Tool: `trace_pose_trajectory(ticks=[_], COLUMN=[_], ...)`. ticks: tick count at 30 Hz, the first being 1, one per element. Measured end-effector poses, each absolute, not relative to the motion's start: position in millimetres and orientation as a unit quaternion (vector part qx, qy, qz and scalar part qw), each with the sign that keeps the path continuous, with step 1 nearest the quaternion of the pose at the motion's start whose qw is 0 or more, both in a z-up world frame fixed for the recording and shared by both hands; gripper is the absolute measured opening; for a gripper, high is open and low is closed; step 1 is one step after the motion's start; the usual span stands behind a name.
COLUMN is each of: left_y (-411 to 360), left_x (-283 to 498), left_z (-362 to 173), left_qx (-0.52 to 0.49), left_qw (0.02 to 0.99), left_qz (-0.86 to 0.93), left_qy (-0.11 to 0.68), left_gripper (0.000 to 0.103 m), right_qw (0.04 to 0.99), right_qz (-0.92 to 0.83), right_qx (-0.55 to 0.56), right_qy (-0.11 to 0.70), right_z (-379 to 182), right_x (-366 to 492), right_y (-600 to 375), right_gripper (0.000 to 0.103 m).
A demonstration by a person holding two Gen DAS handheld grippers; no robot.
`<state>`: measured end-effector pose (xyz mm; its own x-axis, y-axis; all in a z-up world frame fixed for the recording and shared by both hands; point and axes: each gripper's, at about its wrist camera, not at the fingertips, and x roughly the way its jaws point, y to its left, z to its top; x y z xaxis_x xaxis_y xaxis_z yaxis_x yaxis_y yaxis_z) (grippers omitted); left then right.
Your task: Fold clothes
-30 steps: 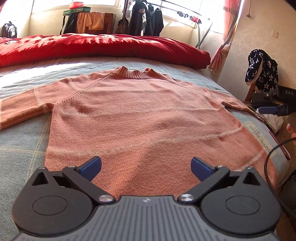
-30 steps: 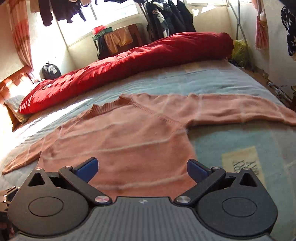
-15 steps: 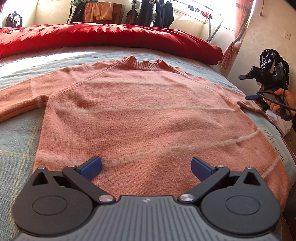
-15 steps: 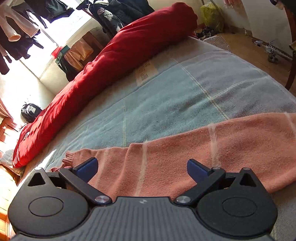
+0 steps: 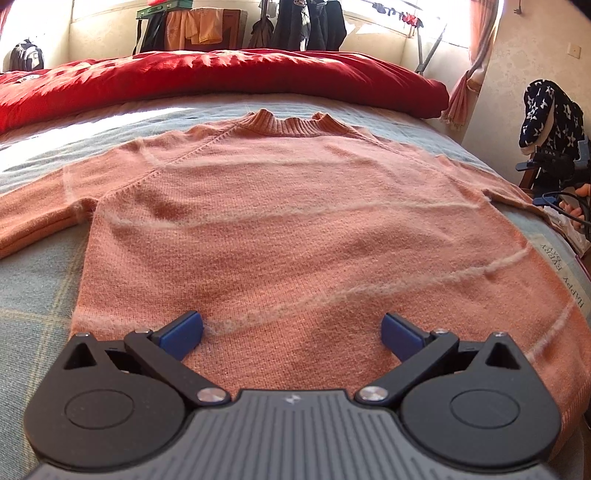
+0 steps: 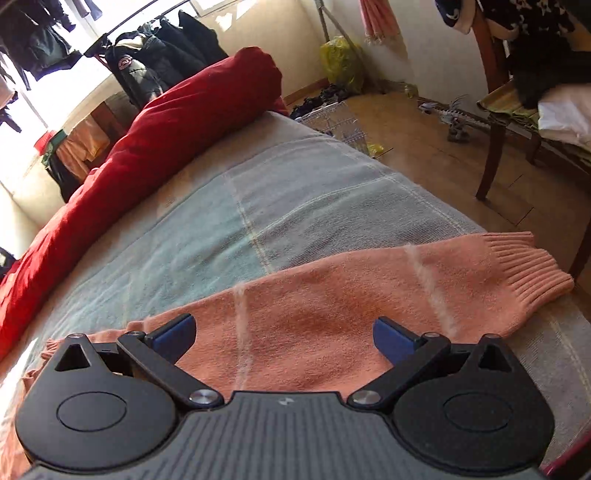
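A salmon-pink knit sweater [image 5: 288, 221] lies flat and face up on the bed, collar at the far side, both sleeves spread out sideways. My left gripper [image 5: 291, 332] hovers open over the sweater's lower hem, nothing between its blue pads. The right gripper [image 6: 282, 338] is open above the sweater's right sleeve [image 6: 351, 306], whose ribbed cuff [image 6: 524, 269] lies near the bed's edge. In the left wrist view the right gripper [image 5: 550, 201] and a hand show small at the far right edge of the bed.
A grey-blue checked blanket [image 6: 295, 199] covers the bed. A rolled red duvet [image 5: 221, 77] runs along its far side. A wooden chair [image 6: 517, 110] piled with clothes stands to the right on the floor. Hanging coats [image 5: 306, 22] and a rack line the window wall.
The right gripper has swung rightward from the sweater's body out along the right sleeve, so the cuff is now in view. The left gripper has shifted only slightly over the hem.
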<state>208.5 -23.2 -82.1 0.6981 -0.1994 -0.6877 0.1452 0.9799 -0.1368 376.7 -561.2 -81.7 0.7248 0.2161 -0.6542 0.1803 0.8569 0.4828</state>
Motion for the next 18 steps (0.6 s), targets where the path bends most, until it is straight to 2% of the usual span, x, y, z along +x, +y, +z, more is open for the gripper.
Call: trace_pose_trajectory(ticks=[5,10,13,18], left_y=[-23,-18,-23,-24], left_x=[207,209,211,213], left_z=[-81,-81,-82,-83], left_qx=[-0.034,-0.045,-0.038,-0.031], left_qw=[0.919,0.918,0.919,0.919], left_qz=[-0.094,-0.098,-0.090,-0.088], left_qy=[0.382,0.382,0.381,0.383], left_gripper=[0.102,0.102,0.102,0.102], right_qw=[0.890,0.894,0.894,0.880], right_qz=[0.009,-0.040,0.000,0.003], right_qx=[0.221,0.265,0.277,0.308], right_qy=[0.398,0.359,0.351,0.362], right_z=[-97,-84,-76,-101], right_x=[384,379,392,410], right_y=[-562,-598,-601,-609], right_gripper=[0.103,0.103,0.103,0.103])
